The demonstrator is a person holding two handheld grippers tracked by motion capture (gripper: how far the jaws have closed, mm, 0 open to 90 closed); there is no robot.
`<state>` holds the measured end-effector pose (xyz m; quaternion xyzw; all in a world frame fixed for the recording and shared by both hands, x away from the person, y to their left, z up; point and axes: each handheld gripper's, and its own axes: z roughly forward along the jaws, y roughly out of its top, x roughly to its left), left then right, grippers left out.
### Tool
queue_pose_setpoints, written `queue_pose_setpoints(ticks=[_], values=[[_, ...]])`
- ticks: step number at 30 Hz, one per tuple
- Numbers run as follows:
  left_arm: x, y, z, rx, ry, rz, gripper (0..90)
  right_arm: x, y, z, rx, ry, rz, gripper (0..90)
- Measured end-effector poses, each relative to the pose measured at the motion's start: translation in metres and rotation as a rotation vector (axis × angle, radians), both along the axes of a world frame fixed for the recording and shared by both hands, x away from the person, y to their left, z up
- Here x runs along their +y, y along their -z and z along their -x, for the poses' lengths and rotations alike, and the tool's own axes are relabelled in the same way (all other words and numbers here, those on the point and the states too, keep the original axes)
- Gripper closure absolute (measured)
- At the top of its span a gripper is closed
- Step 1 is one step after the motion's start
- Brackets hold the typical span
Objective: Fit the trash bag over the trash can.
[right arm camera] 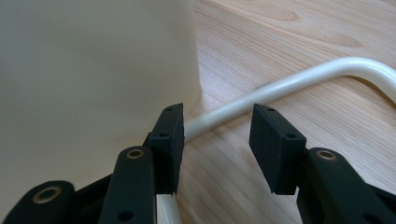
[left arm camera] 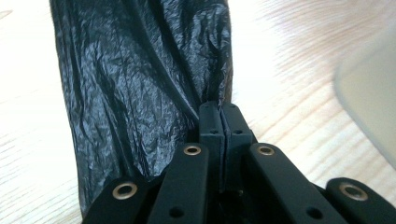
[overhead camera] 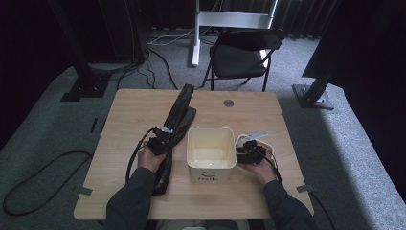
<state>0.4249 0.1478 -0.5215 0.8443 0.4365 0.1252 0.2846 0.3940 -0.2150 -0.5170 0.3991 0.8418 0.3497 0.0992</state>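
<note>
A long crumpled black plastic bag lies on the wooden table, left of a cream bin marked "Hello". My left gripper is shut on the bag. In the left gripper view, its jaws meet on a pinched fold at the right edge of the bag. My right gripper sits against the bin's right side and is open. In the right gripper view, the bin wall is at the left. The bin's white handle lies on the table and runs between the open gripper jaws, untouched by the pads.
A black folding chair and a white stand are beyond the far edge of the table. A small round grommet is set in the tabletop near the back. A black cable loops on the carpet at the left.
</note>
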Motion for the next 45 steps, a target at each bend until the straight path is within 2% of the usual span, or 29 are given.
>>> queue_pose_setpoints(ticks=[5,12,21,22,26,31,37,45], values=[[0.0,-0.003,0.003,-0.021,0.046,0.021,89.7,0.004,0.002,-0.003,0.01,0.0,-0.003,55.4],[0.002,-0.013,0.007,-0.059,0.073,0.052,89.7,0.004,0.003,-0.005,0.019,0.006,-0.02,55.7],[0.008,-0.021,0.009,-0.093,0.082,0.095,89.7,0.009,0.004,-0.004,0.023,-0.008,-0.017,56.0],[0.01,-0.024,0.01,-0.104,0.087,0.12,89.7,0.01,0.004,-0.003,0.024,-0.014,-0.017,56.0],[0.011,-0.028,0.01,-0.107,0.104,0.13,89.7,0.012,0.005,-0.003,0.027,-0.02,-0.014,56.0],[0.014,-0.042,0.009,-0.131,0.127,0.171,89.7,0.012,0.004,-0.002,0.026,-0.025,-0.014,56.0],[0.021,-0.056,0.008,-0.148,0.122,0.23,89.7,0.013,0.004,-0.001,0.03,-0.026,-0.014,56.0],[0.027,-0.071,0.006,-0.155,0.118,0.257,89.7,0.014,0.004,0.0,0.025,-0.028,-0.012,56.1]])
